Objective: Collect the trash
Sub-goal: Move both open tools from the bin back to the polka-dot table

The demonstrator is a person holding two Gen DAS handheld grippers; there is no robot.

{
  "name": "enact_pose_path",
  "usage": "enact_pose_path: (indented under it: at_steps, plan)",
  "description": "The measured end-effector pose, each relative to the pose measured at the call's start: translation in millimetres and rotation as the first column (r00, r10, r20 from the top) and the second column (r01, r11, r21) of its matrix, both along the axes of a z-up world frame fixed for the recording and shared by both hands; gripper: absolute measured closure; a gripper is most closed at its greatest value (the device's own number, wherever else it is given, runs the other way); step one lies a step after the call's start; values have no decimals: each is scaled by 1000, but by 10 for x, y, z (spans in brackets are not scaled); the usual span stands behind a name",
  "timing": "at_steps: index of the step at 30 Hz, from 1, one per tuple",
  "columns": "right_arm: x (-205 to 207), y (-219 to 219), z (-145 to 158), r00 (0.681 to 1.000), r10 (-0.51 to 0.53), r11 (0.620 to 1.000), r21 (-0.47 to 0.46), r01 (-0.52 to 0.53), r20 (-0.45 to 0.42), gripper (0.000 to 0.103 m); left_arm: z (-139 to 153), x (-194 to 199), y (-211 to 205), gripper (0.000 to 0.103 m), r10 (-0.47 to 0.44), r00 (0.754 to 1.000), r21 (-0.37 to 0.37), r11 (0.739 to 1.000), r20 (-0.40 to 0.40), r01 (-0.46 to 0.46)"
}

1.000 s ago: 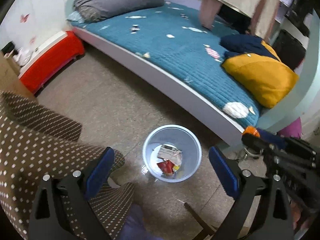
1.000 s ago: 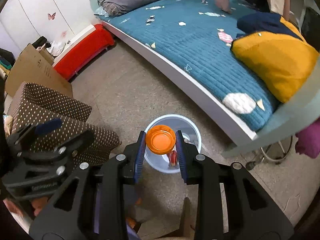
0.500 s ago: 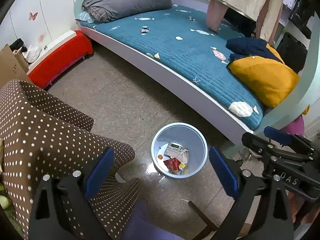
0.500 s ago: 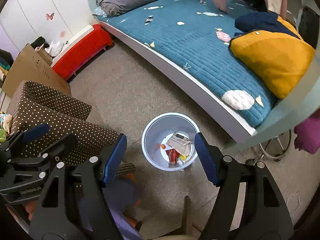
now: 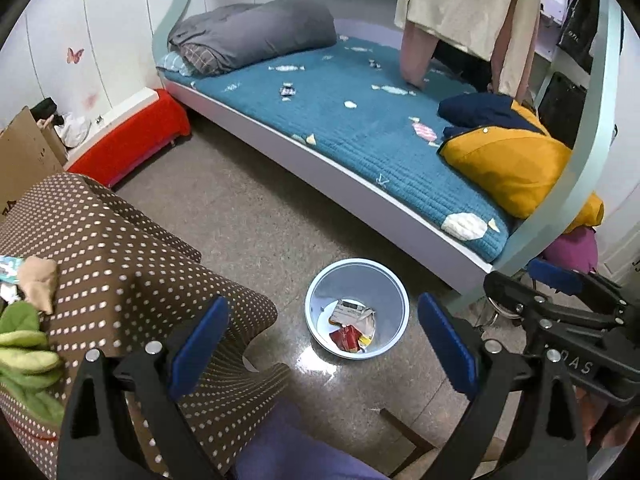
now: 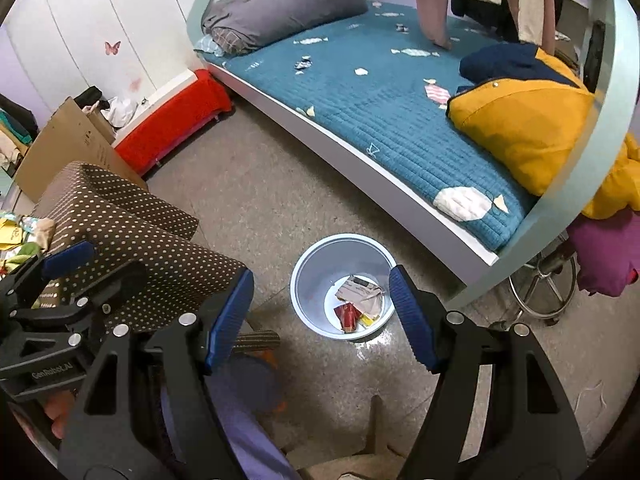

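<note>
Home bedroom, likely child's. Evidence: low bed (image 5: 360, 148) with teal quilted cover, candy motifs; rolled grey duvet (image 5: 256, 36) at head; yellow jacket (image 5: 508, 164) lying on bed; butterfly decals (image 6: 113, 47) on white wardrobe doors; garments hanging (image 5: 464, 4) above bed; polka-dot fabric box (image 6: 132, 236), cardboard box (image 6: 68, 148), small waste bin (image 5: 396, 284) on speckled floor (image 5: 248, 216).

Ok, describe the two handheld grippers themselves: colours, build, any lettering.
The left gripper and the right gripper look alike: black skeletal frames with triangular cut-outs, silver bolts and ribbed blue finger pads. White lettering marks each body, partly legible. No cables or sleeves show.
</note>
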State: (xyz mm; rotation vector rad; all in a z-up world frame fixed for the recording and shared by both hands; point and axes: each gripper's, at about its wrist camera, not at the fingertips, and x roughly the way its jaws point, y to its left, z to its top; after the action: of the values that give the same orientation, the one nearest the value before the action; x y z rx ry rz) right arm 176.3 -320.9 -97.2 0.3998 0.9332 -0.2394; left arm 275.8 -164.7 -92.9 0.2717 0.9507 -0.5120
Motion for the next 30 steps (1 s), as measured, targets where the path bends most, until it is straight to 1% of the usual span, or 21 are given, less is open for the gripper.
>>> enact_pose_path:
  at_steps: [8, 11, 13, 16, 23, 30]
  plan:
    - [-163, 228, 265, 998, 16, 1000, -19, -15, 67, 33, 306, -237, 269, 9, 16, 998, -30, 999, 68, -14]
    - [-188, 356, 373, 995, 36, 999, -26, -34, 95, 33, 425, -304, 414, 9, 39, 994, -39, 999, 100, -35]
    - [-182, 438, 432, 992, 54, 998, -29, -51, 112, 30, 492, -339, 499, 9, 57, 991, -45, 998, 118, -52]
    - [-171, 523, 500, 989, 76, 997, -34, -72, 131, 29, 589, -380, 653, 9, 83, 987, -55, 996, 140, -76]
    - [-85, 835, 691, 974, 137, 990, -47, -131, 180, 27, 750, -405, 1020, 9, 163, 970, -76, 985, 177, -152]
    - [68, 1197, 830, 952, 221, 975, -54, -214, 210, 24, 891, -401, 1456, 9, 255, 943, -89, 966, 216, -241]
